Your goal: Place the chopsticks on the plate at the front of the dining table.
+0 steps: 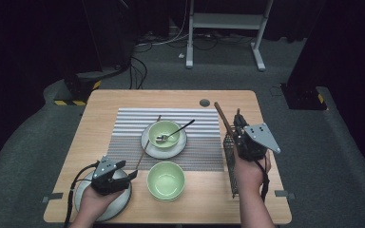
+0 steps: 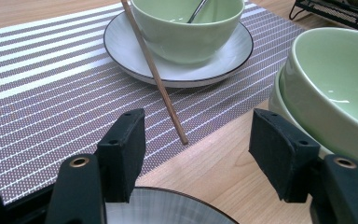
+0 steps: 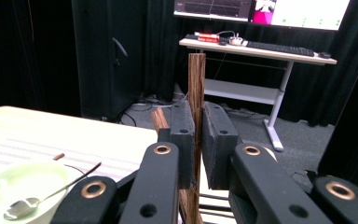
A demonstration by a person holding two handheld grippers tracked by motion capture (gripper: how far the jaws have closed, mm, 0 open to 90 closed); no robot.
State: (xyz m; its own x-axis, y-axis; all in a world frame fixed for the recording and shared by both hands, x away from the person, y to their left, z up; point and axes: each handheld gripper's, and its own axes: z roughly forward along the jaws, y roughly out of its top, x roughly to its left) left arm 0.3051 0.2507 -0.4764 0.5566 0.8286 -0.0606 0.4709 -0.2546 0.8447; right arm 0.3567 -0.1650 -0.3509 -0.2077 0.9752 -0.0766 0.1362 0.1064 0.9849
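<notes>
Chopstick (image 2: pixel 154 74) against plate (image 2: pixel 121 49) (bowl (image 2: pixel 328 86) beside)

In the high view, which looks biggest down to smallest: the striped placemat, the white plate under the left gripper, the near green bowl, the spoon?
1. Striped placemat, clearly largest.
2. White plate under the left gripper, partly covered.
3. Near green bowl.
4. Spoon, thinnest, though almost as long as the bowl is wide.

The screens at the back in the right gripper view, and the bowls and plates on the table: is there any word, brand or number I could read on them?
None can be read.
The monitors show graph lines and coloured patches; any text is too small and blurred.
The green bowls, plates, striped mat and chopstick in the right gripper bear no lettering.
</notes>
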